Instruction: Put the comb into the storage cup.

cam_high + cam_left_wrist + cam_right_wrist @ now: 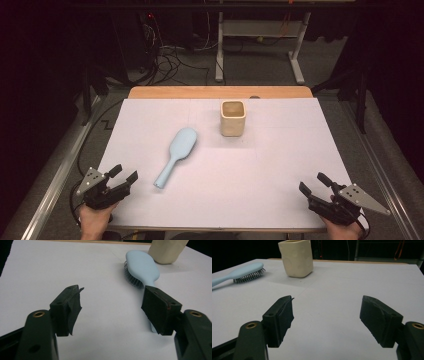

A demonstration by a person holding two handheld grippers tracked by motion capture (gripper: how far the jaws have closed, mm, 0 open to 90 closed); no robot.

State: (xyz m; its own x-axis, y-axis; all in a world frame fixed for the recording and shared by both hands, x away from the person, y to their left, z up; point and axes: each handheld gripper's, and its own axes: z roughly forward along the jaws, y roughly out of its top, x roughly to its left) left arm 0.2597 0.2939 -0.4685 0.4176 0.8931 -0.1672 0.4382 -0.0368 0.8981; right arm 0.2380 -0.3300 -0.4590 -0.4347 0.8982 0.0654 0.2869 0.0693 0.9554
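A light blue hairbrush (177,152) lies bristles down on the white table cover, handle pointing toward the near left. Behind it to the right stands a cream square cup (233,118), upright. My left gripper (123,175) rests at the near left corner, open and holding nothing; in the left gripper view the hairbrush (142,268) lies ahead, its handle running behind the right jaw, with the cup (167,250) beyond. My right gripper (314,184) sits at the near right corner, open and holding nothing. The right gripper view has the cup (297,257) and hairbrush (242,272) far ahead on the left.
The white cover (280,165) spans most of the wooden table (220,92). Behind the table are desk legs (219,55) and loose cables (170,60) on the floor. A metal rail (55,175) runs along the table's left side.
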